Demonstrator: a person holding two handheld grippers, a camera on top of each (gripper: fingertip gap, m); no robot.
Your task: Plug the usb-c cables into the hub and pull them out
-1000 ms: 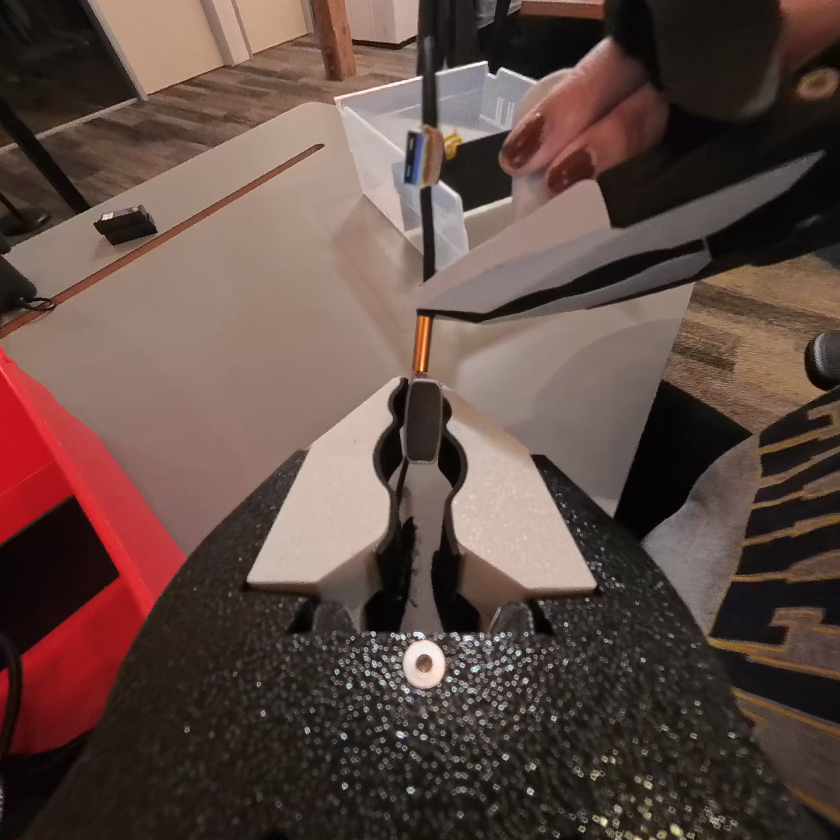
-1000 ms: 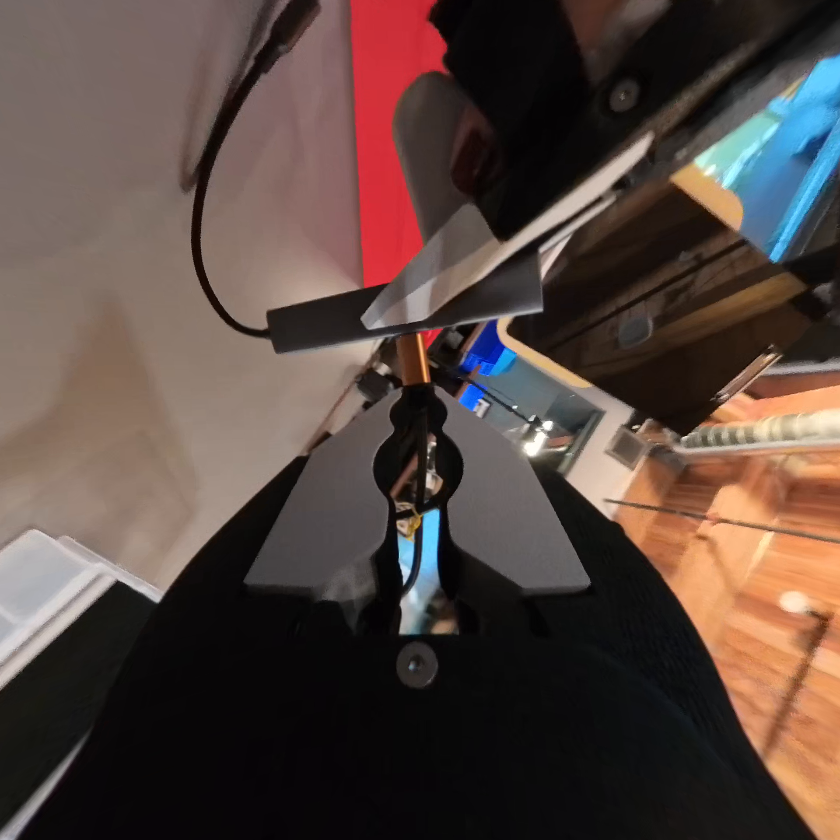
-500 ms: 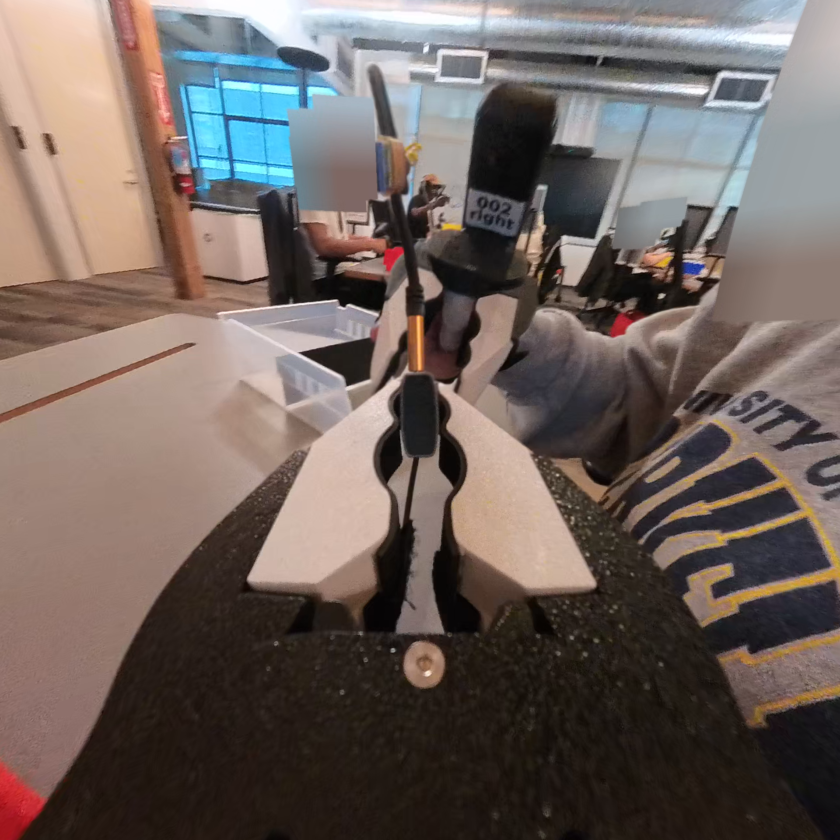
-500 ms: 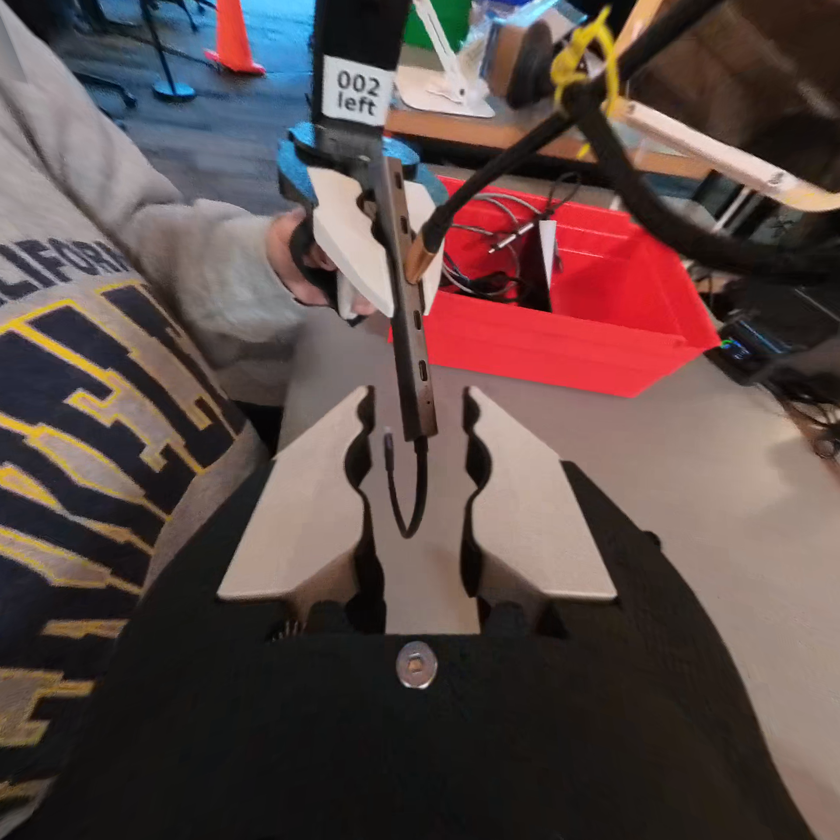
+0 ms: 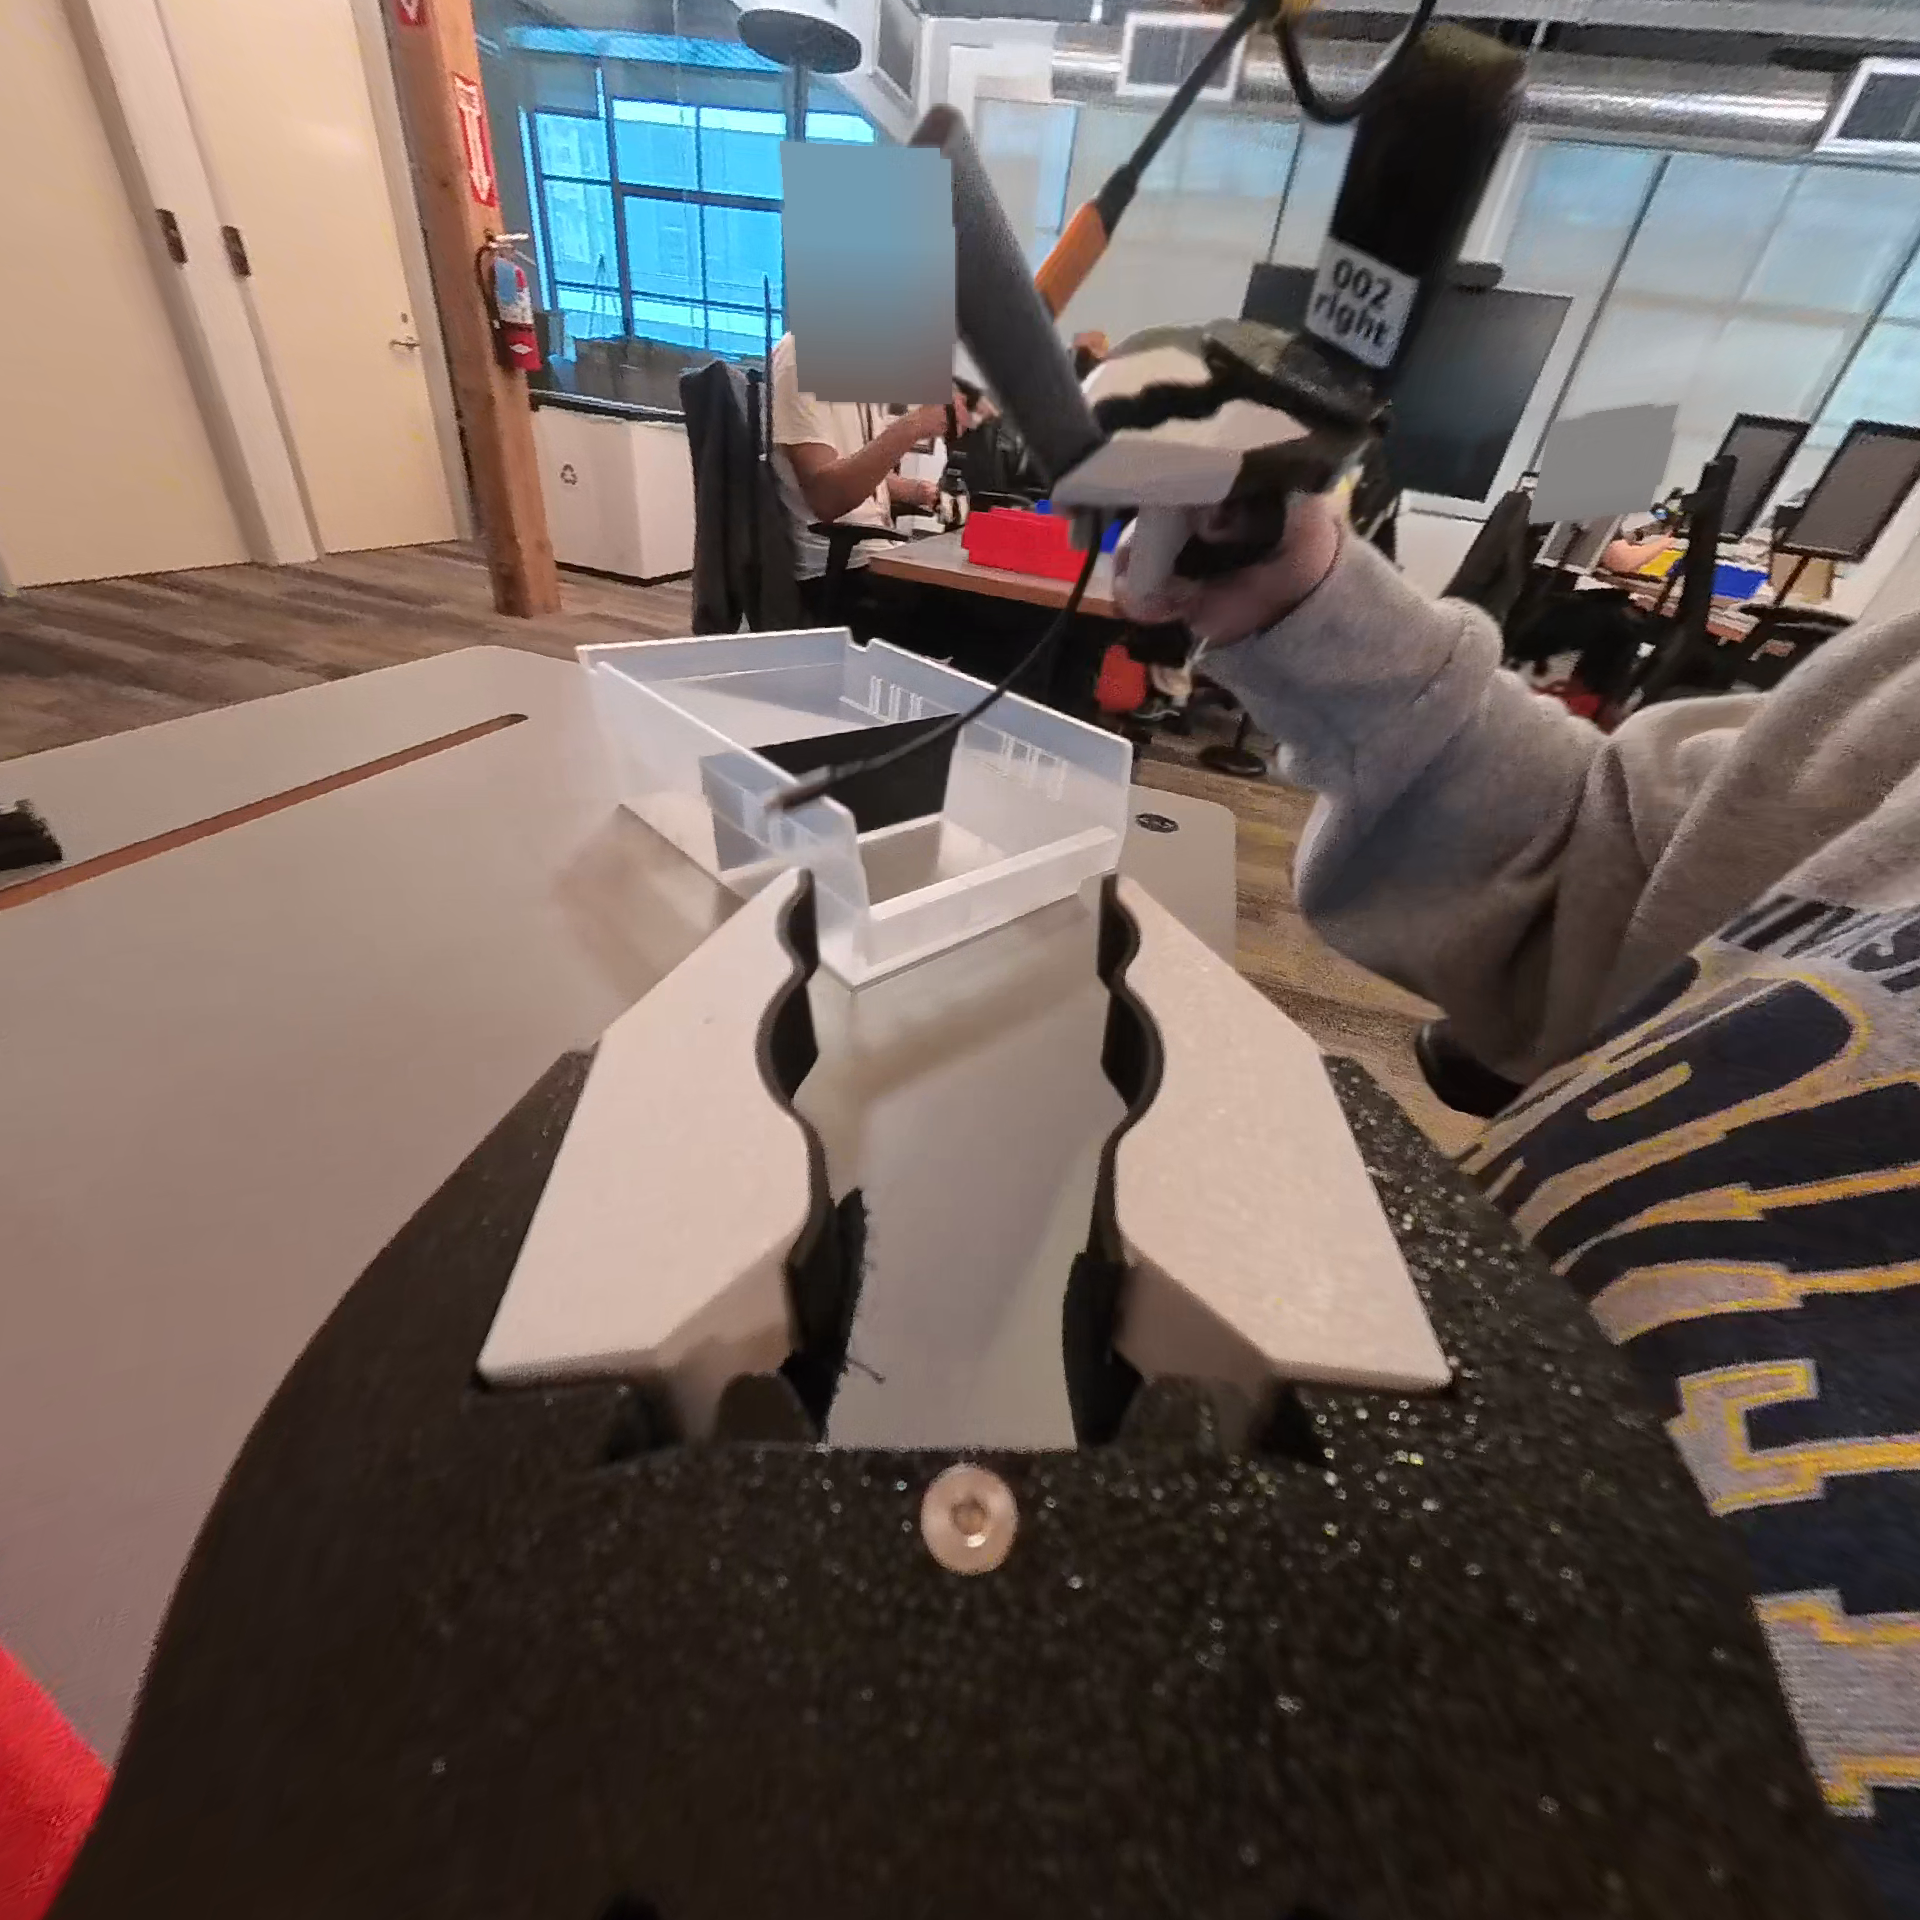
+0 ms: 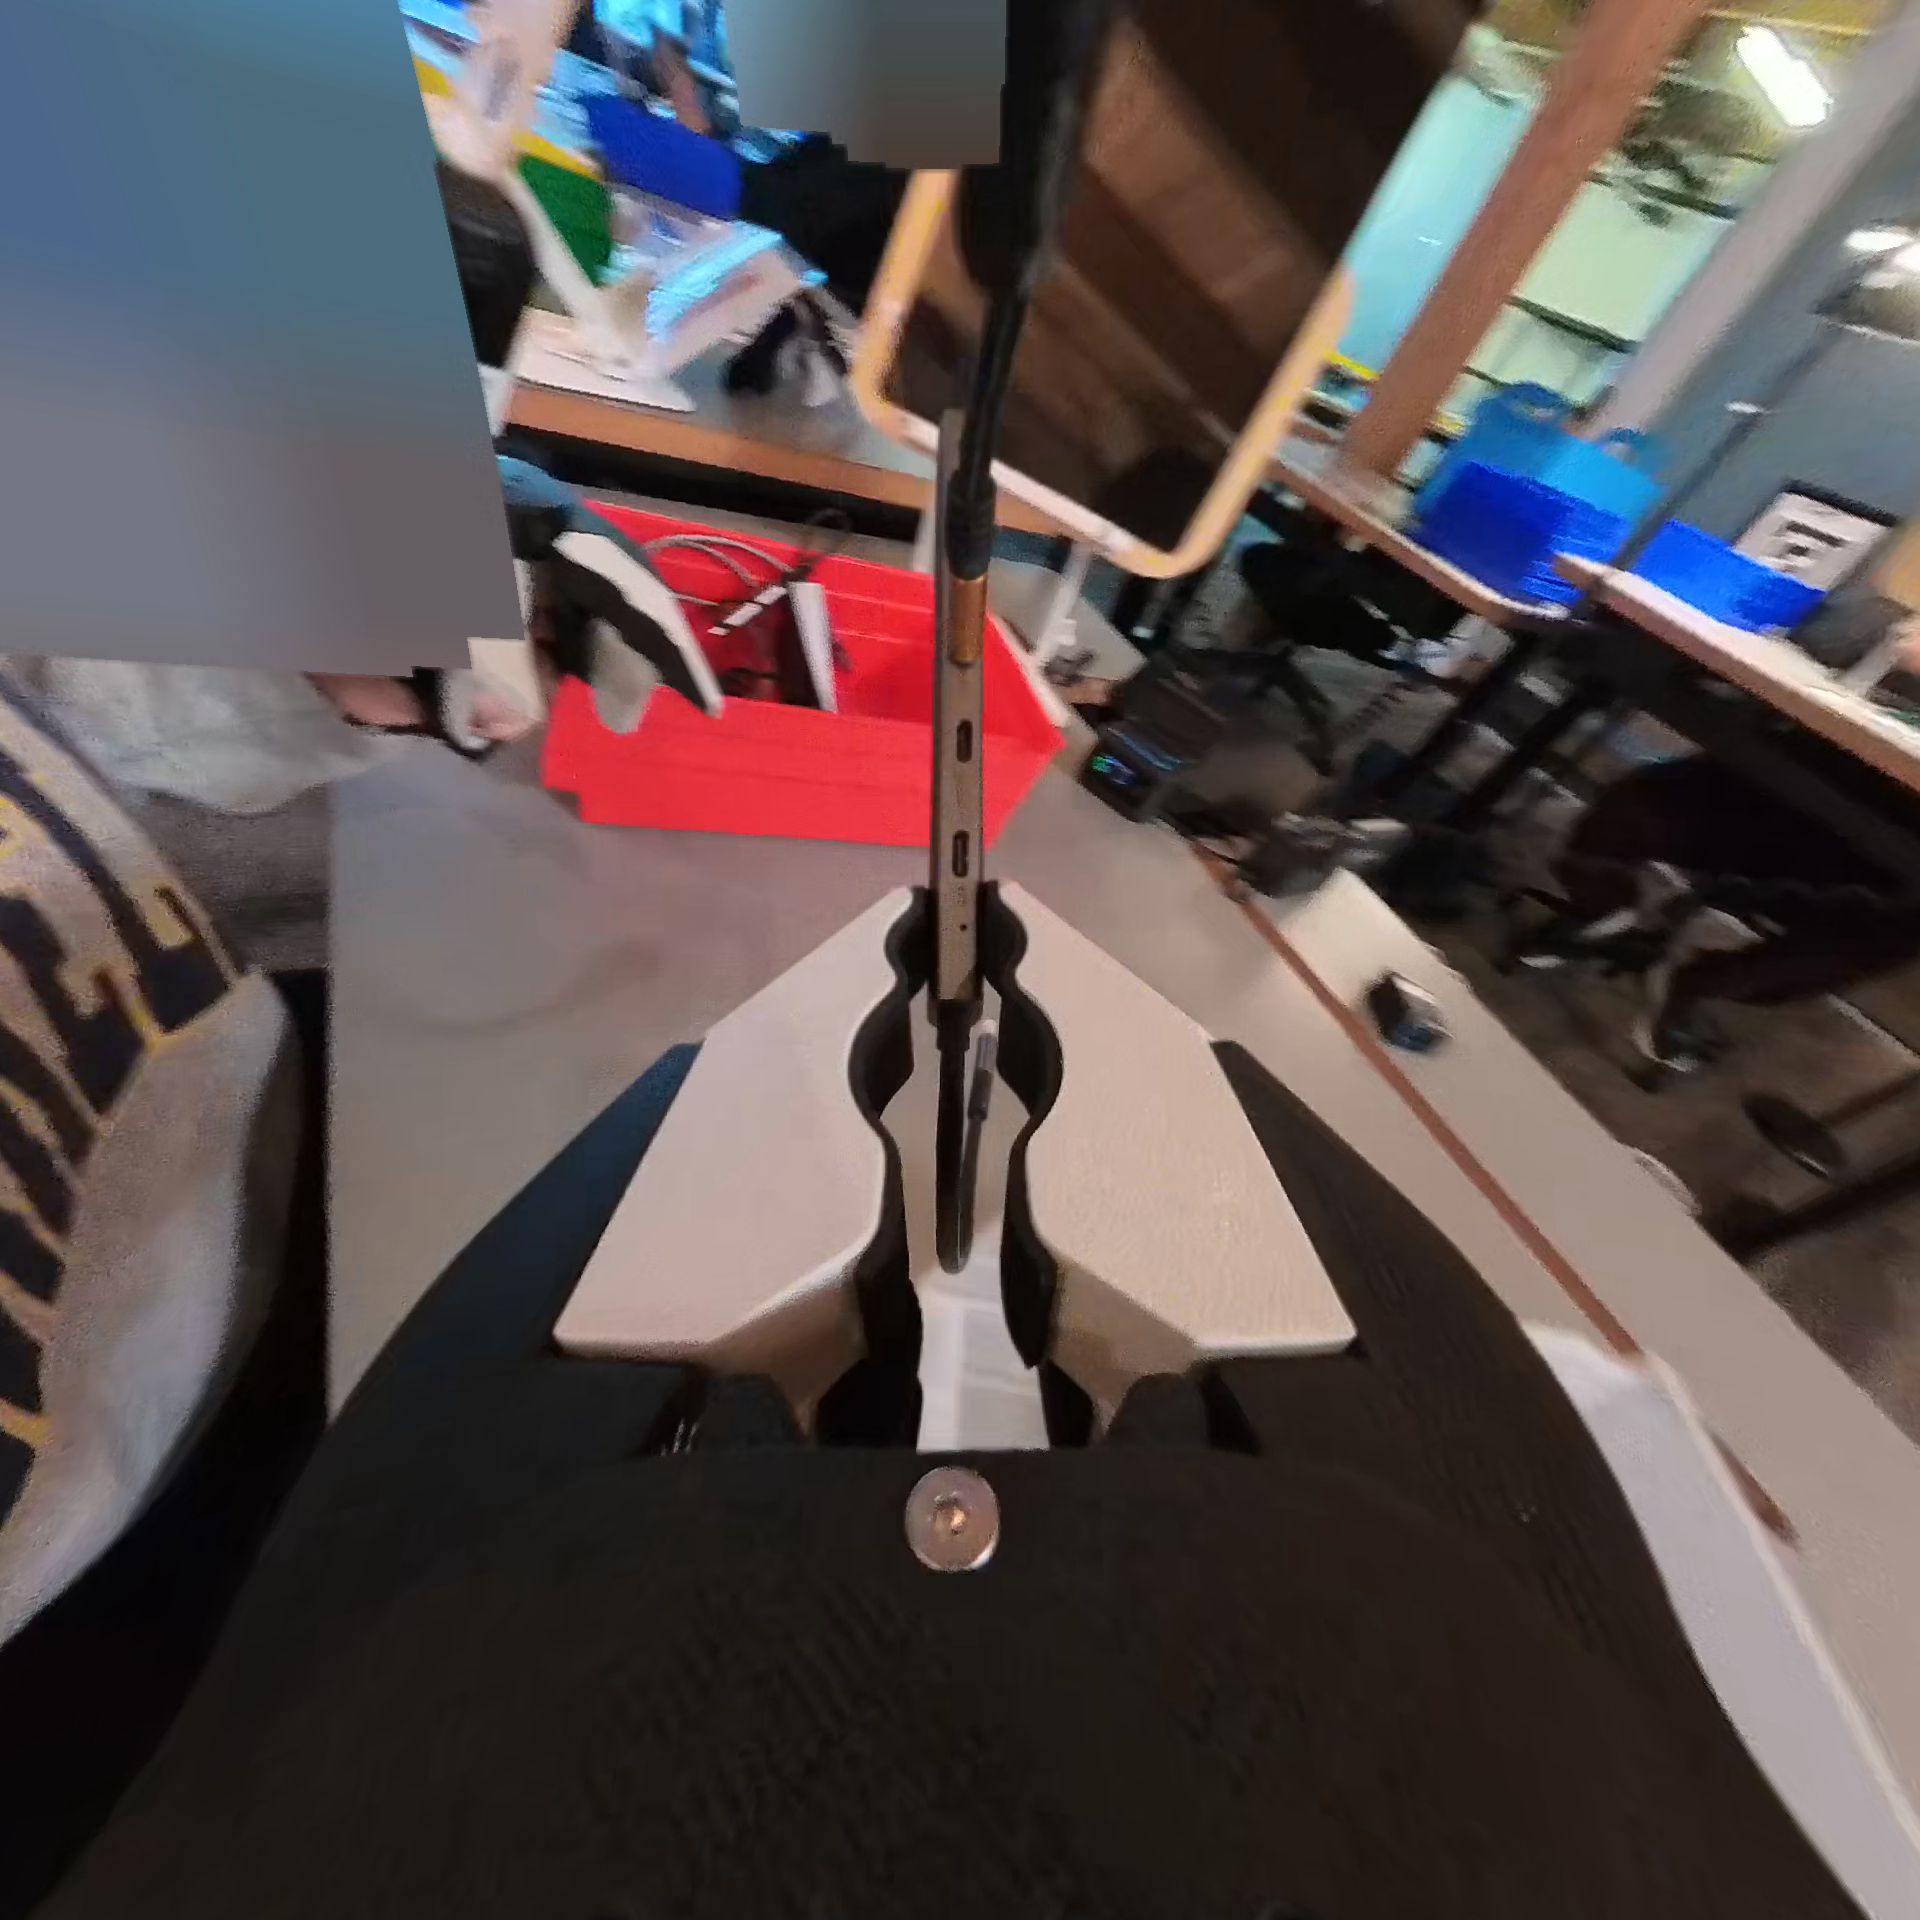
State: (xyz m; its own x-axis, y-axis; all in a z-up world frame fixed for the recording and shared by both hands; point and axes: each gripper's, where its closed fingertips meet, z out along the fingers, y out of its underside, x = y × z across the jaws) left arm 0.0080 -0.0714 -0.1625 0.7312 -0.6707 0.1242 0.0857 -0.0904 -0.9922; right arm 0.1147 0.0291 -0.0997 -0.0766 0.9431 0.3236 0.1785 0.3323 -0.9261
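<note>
My right gripper [image 6: 958,925] is shut on the lower end of the slim grey hub [image 6: 961,790], which it holds upright in the air. A black usb-c cable [image 6: 1003,312] with an orange collar [image 6: 967,623] is plugged into the hub's side. The hub's own short tail cable [image 6: 948,1195] loops down between my fingers. My left gripper [image 5: 951,925] is open and empty over the table, facing the clear bin. In the left wrist view the right gripper [image 5: 1143,499] holds the hub [image 5: 1013,301] up to the right, and the tail [image 5: 935,727] hangs over the bin.
A clear plastic bin [image 5: 1049,790] stands at the table's far edge. A red bin [image 6: 790,774] with cables stands on the table [image 5: 312,987] beside the left gripper [image 6: 634,644]. The person's sleeve and sweatshirt [image 5: 1558,831] fill the right side. My hands' fingertips stand some 15 cm from each other.
The hub has passed from my left gripper to my right. The right gripper let go of the cable plug, then shut on the hub. The left gripper opened and drew back.
</note>
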